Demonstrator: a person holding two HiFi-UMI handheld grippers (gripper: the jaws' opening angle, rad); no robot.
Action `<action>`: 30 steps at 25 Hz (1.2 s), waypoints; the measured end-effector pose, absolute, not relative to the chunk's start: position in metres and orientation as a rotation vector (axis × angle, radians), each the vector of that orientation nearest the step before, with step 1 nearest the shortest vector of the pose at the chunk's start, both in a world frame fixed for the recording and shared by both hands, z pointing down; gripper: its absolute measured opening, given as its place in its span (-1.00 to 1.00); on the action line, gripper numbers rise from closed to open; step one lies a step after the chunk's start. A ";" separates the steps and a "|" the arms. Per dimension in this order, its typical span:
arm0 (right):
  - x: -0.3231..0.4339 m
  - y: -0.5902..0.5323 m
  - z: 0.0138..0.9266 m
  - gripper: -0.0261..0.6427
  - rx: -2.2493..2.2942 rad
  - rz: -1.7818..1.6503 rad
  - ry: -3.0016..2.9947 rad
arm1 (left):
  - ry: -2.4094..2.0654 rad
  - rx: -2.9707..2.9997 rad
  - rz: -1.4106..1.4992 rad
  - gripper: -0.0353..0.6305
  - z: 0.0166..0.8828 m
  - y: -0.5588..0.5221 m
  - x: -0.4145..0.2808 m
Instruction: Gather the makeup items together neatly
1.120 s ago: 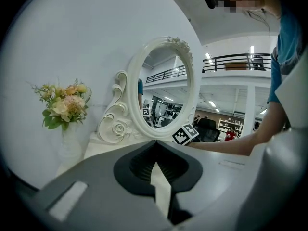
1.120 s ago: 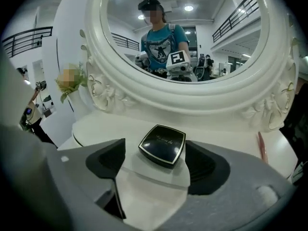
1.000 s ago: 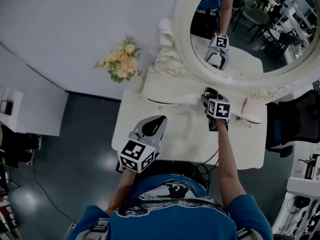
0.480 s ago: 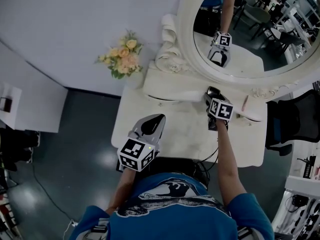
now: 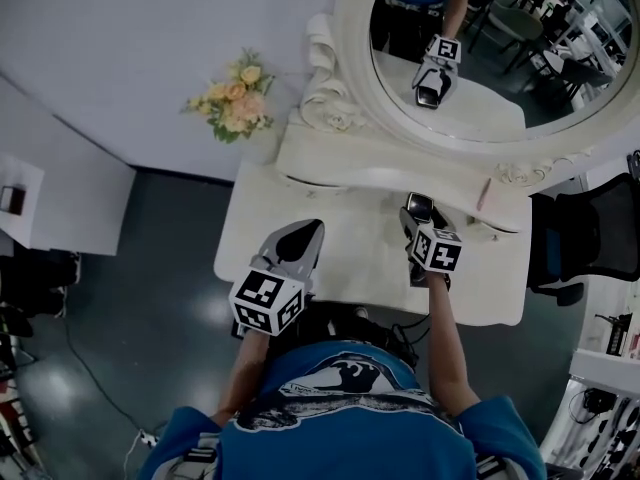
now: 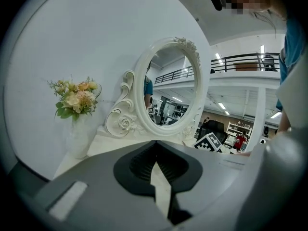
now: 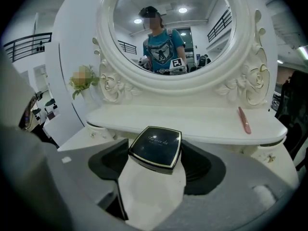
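Nearest, left gripper [image 6: 155, 146]: jaws closed together, holding nothing. Next, right gripper [image 5: 418, 211]: jaws wide, clamped on one black square gold-trimmed compact [image 7: 155, 147], lid script illegible, over bare white tabletop [image 5: 365, 258]. Beyond, one pink stick [image 7: 244, 120] lies on raised white shelf [image 7: 192, 124], near its right edge. Behind stands one oval white-framed mirror [image 7: 178, 86].

Dim head view, bright gripper views, fisheye-bent dark edges, near housings blurred
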State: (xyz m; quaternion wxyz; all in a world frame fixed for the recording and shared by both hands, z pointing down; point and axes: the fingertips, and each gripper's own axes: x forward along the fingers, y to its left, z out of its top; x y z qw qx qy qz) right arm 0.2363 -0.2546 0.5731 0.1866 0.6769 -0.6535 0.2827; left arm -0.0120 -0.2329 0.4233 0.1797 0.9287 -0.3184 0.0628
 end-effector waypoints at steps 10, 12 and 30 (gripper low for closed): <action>0.209 -0.215 0.602 0.09 1.832 0.882 -1.916 | -0.957 2.615 0.222 -0.85 0.423 -0.199 0.006; 0.208 -0.208 0.612 0.09 1.806 0.895 -1.909 | -0.979 2.610 0.230 -0.85 0.422 -0.193 0.005; 0.206 -0.175 0.677 0.11 1.731 0.815 -1.787 | -1.127 2.552 0.265 -0.85 0.426 -0.168 -0.012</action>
